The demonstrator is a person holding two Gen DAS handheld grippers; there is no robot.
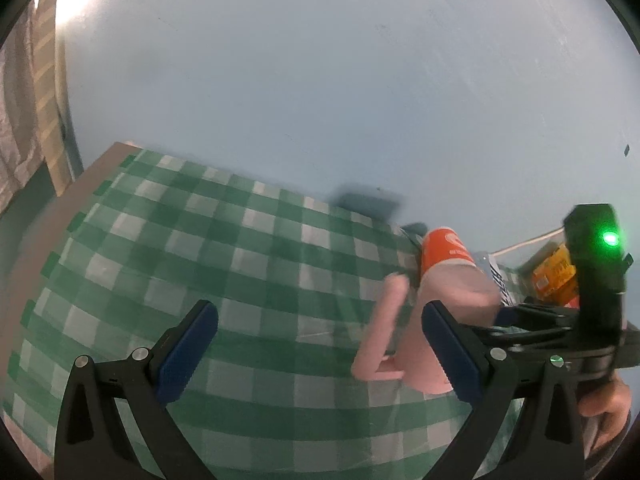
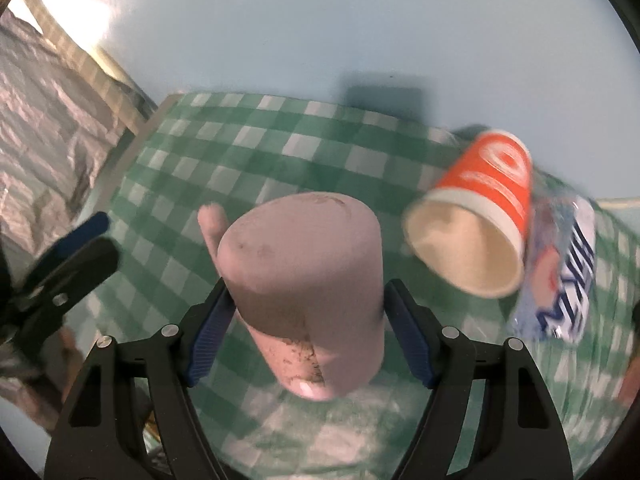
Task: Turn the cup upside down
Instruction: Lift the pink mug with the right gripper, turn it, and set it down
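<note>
A pink mug [image 2: 312, 292] with a handle [image 2: 212, 224] stands bottom-up between the fingers of my right gripper [image 2: 306, 304], on the green checked tablecloth [image 2: 240, 152]. The blue pads sit close on both sides of it; the left pad touches, and a narrow gap shows at the right pad. In the left wrist view the same mug [image 1: 444, 304] is at the right, its handle [image 1: 380, 320] pointing left, with the right gripper's body [image 1: 592, 280] beside it. My left gripper [image 1: 320, 352] is open and empty, left of the mug.
An orange paper cup [image 2: 476, 216] lies on its side right of the mug, mouth toward the camera; it also shows in the left wrist view [image 1: 444, 252]. A white-blue plastic packet [image 2: 560, 276] lies beside it. A pale blue wall [image 1: 320, 80] is behind the table.
</note>
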